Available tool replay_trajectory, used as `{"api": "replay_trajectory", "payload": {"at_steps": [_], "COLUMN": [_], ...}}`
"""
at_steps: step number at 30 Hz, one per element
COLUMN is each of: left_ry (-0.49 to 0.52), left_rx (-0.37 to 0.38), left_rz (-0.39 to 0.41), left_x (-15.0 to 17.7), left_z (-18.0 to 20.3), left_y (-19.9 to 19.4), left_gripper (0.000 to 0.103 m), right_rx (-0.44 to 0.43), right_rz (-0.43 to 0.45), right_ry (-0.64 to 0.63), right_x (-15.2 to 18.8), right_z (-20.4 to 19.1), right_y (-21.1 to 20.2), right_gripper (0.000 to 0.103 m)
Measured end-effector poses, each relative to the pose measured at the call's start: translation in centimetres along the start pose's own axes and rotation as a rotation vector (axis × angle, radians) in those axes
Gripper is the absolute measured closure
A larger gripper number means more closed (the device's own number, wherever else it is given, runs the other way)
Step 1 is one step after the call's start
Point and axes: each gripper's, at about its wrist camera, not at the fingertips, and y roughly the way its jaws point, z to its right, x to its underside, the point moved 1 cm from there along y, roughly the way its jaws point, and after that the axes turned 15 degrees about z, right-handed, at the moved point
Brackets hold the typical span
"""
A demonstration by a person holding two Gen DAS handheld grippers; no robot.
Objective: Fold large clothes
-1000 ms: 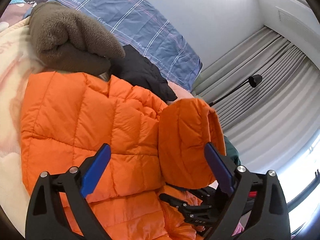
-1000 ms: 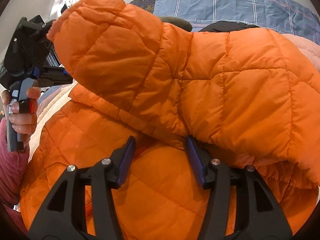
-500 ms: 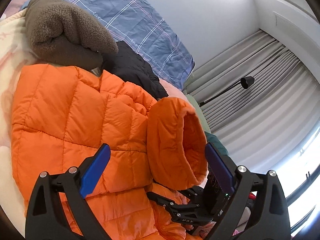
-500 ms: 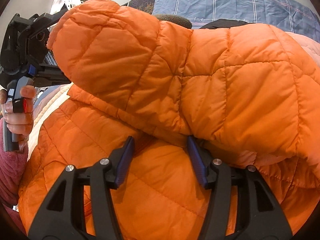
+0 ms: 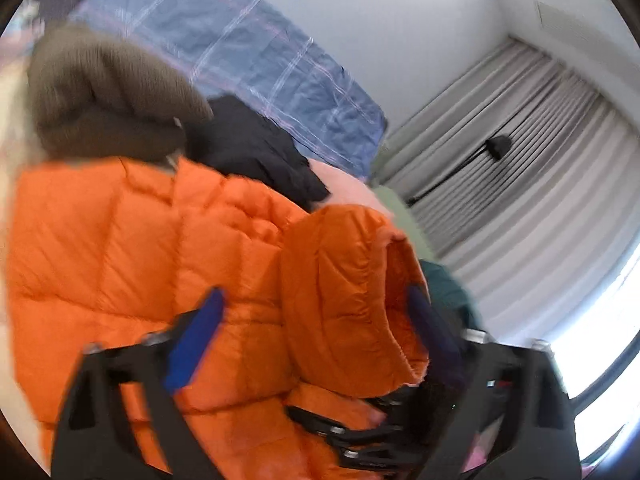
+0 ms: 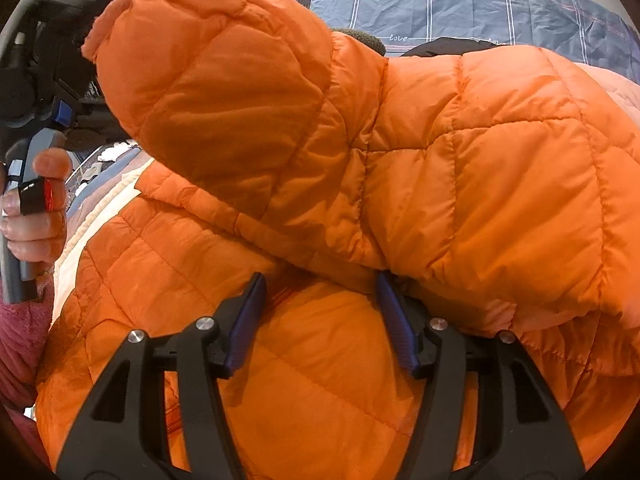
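Left wrist view, blurred: quilted orange puffer jacket (image 5: 132, 240) spread on the bed, filling 6 to 10 o'clock. Its raised sleeve cuff (image 5: 352, 296) stands between the blue pads of the left gripper (image 5: 316, 328), whose jaws are closing; contact cannot be told. Brown fleece garment (image 5: 104, 92) at 10 o'clock; black garment (image 5: 252, 144) beside it.

Right wrist view: right gripper (image 6: 320, 320), jaws apart and opening, over the jacket body beneath the sleeve.

Left wrist view smeared by motion, left tool (image 5: 316, 320) blurred, orange jacket (image 6: 460, 168) cut off below, hiding right tool's (image 6: 320, 312) fingertips.
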Motion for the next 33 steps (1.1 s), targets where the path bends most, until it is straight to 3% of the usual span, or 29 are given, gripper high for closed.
{"api": "replay_trajectory", "payload": {"at_steps": [2,4,6,11,14,16,19,20,23,25,28,31,32,33], "left_ry": [0.072,0.109,0.134,0.117,0.127,0.126,0.104,0.088,0.015,0.007,0.101,0.242,0.283,0.335], "left_rx": [-0.057,-0.132,-0.160,-0.181,-0.219,-0.276,-0.459,-0.525,-0.601,-0.602,-0.486,-0.341,-0.331,-0.341], "left_rz": [-0.075,-0.083,-0.048,0.076,0.086,0.053,-0.031,-0.043,-0.009,0.041,0.106,0.081,0.054,0.019], "left_x": [0.6,1.0,0.3,-4.0,-5.6,-5.3,-3.5,-2.9,-2.5,-3.2,-4.1,-2.7,-1.8,-0.8], "left_z": [0.5,0.6,0.5,-1.0,-2.9,-4.9,-9.4,-11.2,-13.7,-13.0,-8.4,-2.9,-2.1,-1.7], "left_y": [1.2,1.5,0.7,-4.4,-6.3,-6.0,-4.6,-4.5,-5.9,-6.9,-7.3,-5.3,-4.3,-3.2], "left_gripper": [0.101,0.101,0.101,0.101,0.101,0.100,0.091,0.091,0.091,0.091,0.090,0.073,0.063,0.061], "right_rx": [0.003,0.015,0.012,-0.041,0.038,0.137,0.285,0.319,0.314,0.319,0.336,0.326,0.344,0.364], "right_rz": [0.000,0.004,0.036,0.260,0.333,0.285,0.088,0.047,0.070,0.077,0.113,0.145,0.120,0.083], "right_ry": [-0.003,-0.010,-0.012,0.013,0.108,0.182,0.222,0.220,0.199,0.169,0.129,0.119,0.111,0.109], "right_x": [-0.1,-0.3,-0.9,-4.3,-5.9,-5.5,-2.7,-1.5,-1.1,-1.7,-2.4,-3.2,-3.0,-2.4], "right_z": [-0.1,-0.2,-0.5,0.7,4.1,6.7,9.5,9.9,9.5,9.0,7.8,6.4,6.3,6.5], "right_y": [-0.1,-0.5,-1.8,-9.3,-11.7,-10.5,-6.2,-5.1,-5.5,-5.9,-6.5,-6.5,-5.8,-4.9], "right_gripper": [0.043,0.043,0.043,0.031,0.029,0.032,0.058,0.059,0.054,0.052,0.052,0.052,0.052,0.051]}}
